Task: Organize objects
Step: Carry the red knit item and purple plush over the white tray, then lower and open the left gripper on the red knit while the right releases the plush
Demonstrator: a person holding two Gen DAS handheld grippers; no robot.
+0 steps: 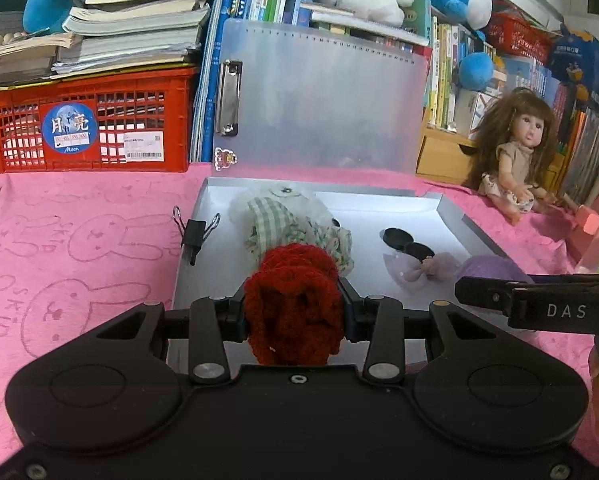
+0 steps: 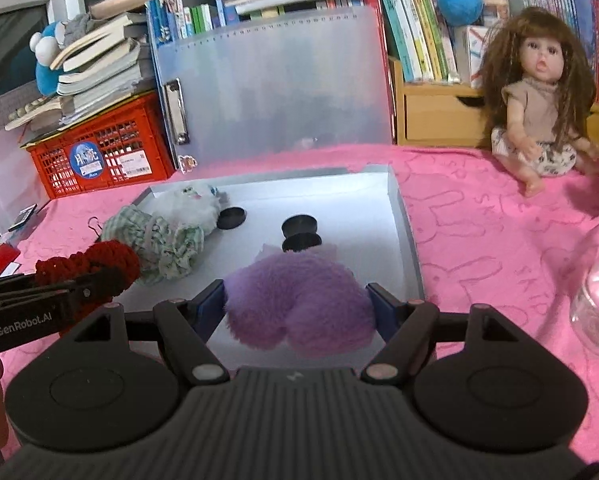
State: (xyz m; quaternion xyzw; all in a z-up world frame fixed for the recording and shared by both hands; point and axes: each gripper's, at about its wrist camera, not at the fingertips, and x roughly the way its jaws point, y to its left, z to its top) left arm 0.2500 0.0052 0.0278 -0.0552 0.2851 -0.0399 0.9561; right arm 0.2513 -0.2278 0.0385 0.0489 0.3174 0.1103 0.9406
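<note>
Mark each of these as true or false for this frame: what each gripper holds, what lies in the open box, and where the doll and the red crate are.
1. The left gripper is shut on a red knitted piece. True.
2. The right gripper is open and holds nothing. False: it is shut on a purple fluffy piece.
3. A white plush toy in green checked cloth lies in the open box. True.
4. The doll lies inside the box. False: it sits on the pink cloth, outside it.
5. The red crate carries stacked books. True.
</note>
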